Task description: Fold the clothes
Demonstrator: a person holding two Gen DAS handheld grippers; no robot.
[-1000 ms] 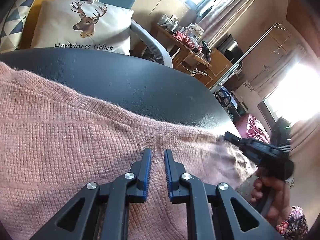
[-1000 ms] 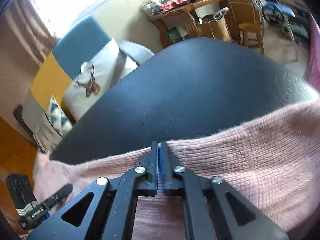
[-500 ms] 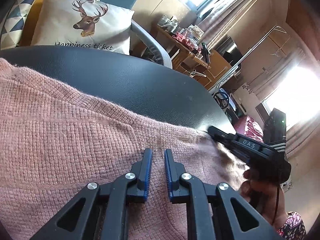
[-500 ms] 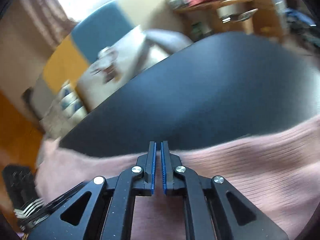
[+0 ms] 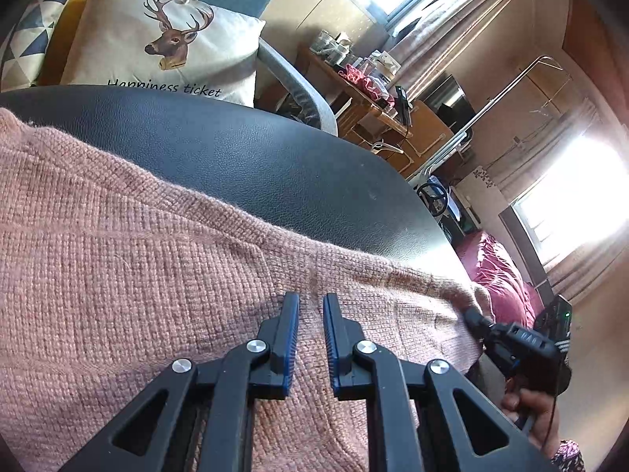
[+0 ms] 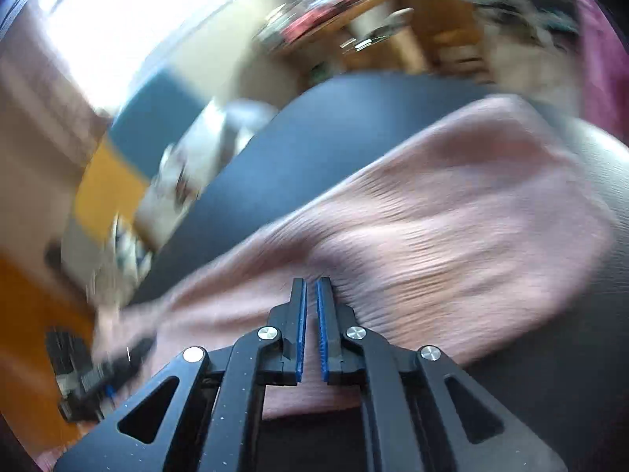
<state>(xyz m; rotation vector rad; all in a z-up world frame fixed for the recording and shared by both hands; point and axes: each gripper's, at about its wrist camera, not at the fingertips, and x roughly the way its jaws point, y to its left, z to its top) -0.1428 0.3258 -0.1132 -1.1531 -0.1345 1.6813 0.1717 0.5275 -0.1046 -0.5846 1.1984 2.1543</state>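
A pink knitted sweater [image 5: 137,259] lies spread on a black leather-like table [image 5: 275,165]. My left gripper [image 5: 310,299] hovers just over the knit with its jaws a small gap apart and nothing between them. The right wrist view is motion-blurred: my right gripper [image 6: 310,287] stands over the sweater [image 6: 432,228] with its jaws slightly apart and empty. The right gripper also shows in the left wrist view [image 5: 475,318], at the sweater's right end. The left gripper shows blurred at the lower left of the right wrist view [image 6: 129,354].
A deer-print pillow [image 5: 165,47] and a patterned cushion [image 5: 27,39] sit on a sofa behind the table. A cluttered wooden desk [image 5: 365,86] stands at the back right. A magenta cloth [image 5: 499,275] lies beyond the table's right edge.
My right gripper let go of the sweater edge, opened slightly, and swung back and to the right; its view is now blurred. My left gripper stayed almost still over the knit.
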